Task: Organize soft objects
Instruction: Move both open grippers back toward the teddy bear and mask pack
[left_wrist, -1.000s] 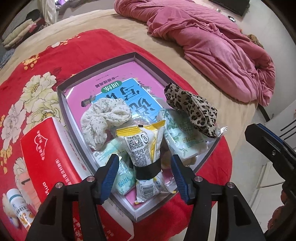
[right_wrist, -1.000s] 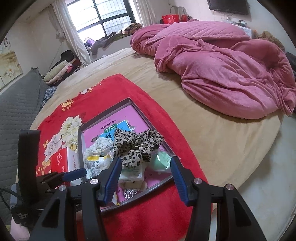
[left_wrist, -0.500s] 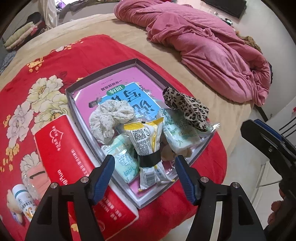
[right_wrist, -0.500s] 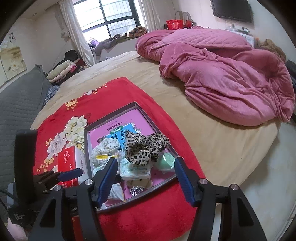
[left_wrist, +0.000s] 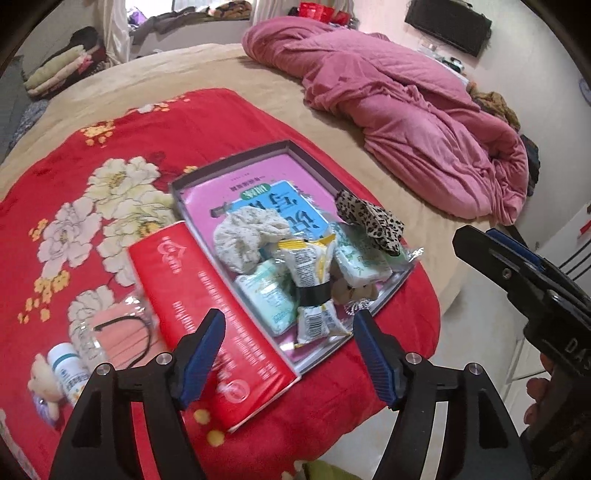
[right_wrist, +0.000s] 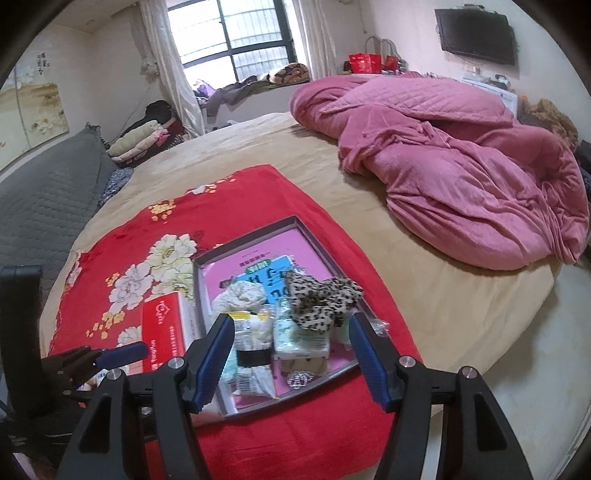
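Your left tongs (left_wrist: 288, 332) hang above the near end of the shallow grey box (left_wrist: 236, 162), their jaws widening at this moment with nothing gripped between the blue pads; the box's contents only show through the gap below. Your right tongs (right_wrist: 291, 336) hover over the same box (right_wrist: 251, 238) from the other side, jaws parted and empty. Everything soft sits in that box, which lies on the red floral blanket (left_wrist: 110, 147) spread over the tan bed (left_wrist: 221, 74). Inside, a cream speckled scrunchie (left_wrist: 247, 236) rests on the blue-and-pink printed sheet, a leopard-print scrunchie (left_wrist: 369, 218) perches on the far right corner over the pale green tissue packs (left_wrist: 362, 258), and a yellow-topped snack packet (left_wrist: 310, 280) wrapped by a black band lies across the middle. Just beside the box on its left edge lies a red carton (left_wrist: 207, 302), touching it. Further left on the blanket lie a bagged pink face mask (left_wrist: 118, 332) and a small white bottle (left_wrist: 68, 369). A crumpled pink quilt (left_wrist: 406, 122) is heaped well apart at the far side of the bed.
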